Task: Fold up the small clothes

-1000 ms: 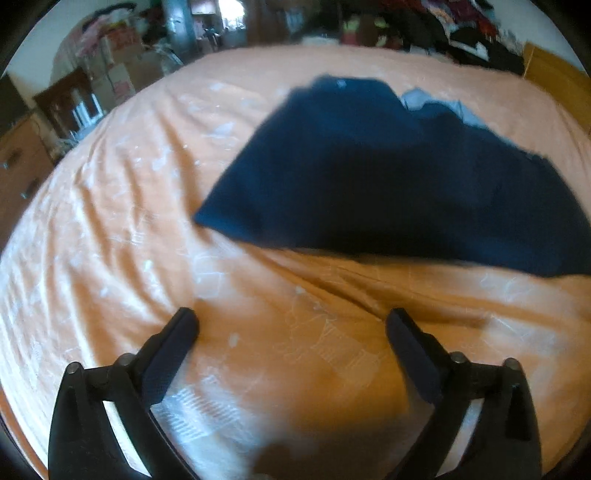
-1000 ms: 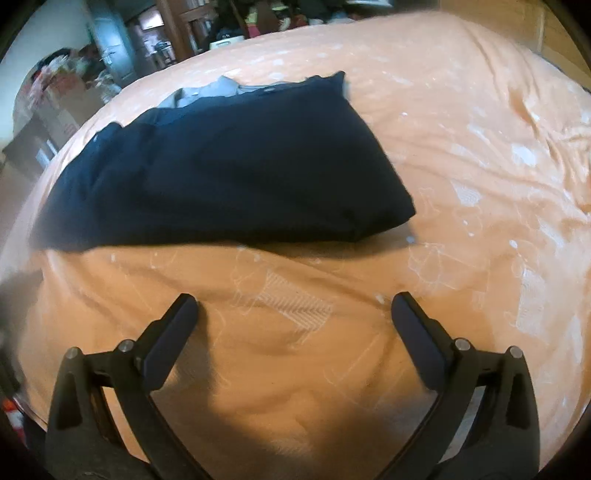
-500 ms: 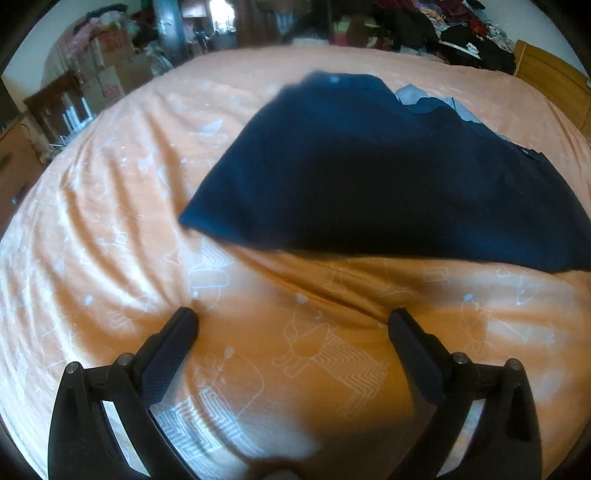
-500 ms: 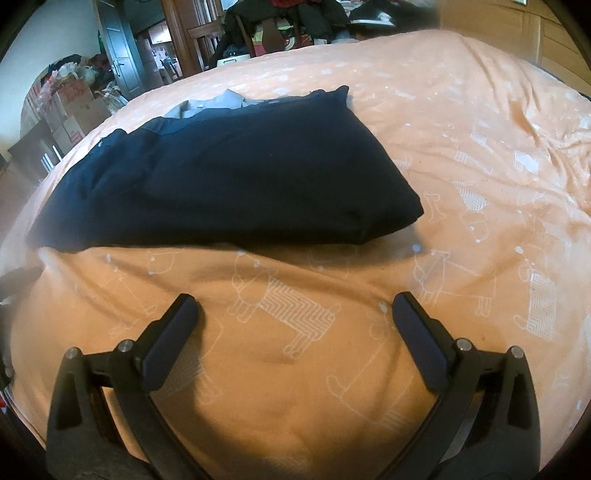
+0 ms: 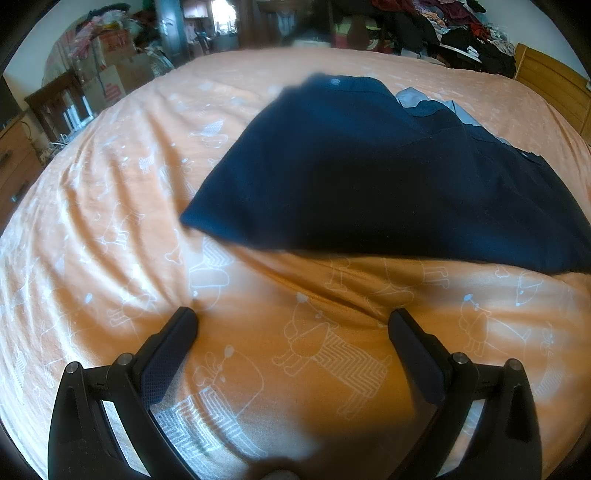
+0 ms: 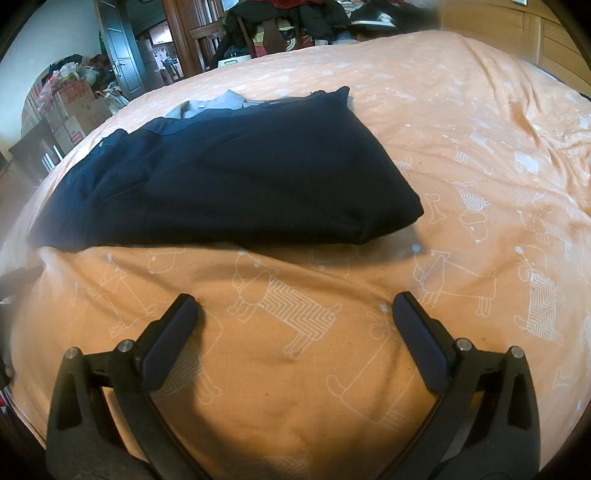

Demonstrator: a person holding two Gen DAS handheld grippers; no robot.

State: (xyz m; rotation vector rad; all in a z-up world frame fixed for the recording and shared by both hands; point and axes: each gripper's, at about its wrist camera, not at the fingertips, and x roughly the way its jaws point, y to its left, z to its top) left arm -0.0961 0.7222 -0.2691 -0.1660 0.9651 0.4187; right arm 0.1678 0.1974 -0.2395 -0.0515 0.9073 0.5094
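Where seen rightward: garment's (image 6: 229,173) folded corner.

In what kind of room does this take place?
Most likely a lived-in bedroom: a wide bed under an orange sheet printed with white dogs, a wooden headboard, and clothes heaped on a chair.

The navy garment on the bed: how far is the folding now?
Done: the navy garment lies flat on the orange bed cover with a doubled near edge, so at least one fold looks made. A grey lining shows at its far side. In hand: nothing; the left gripper and right gripper are open, short of the cloth. Left: probably another fold.
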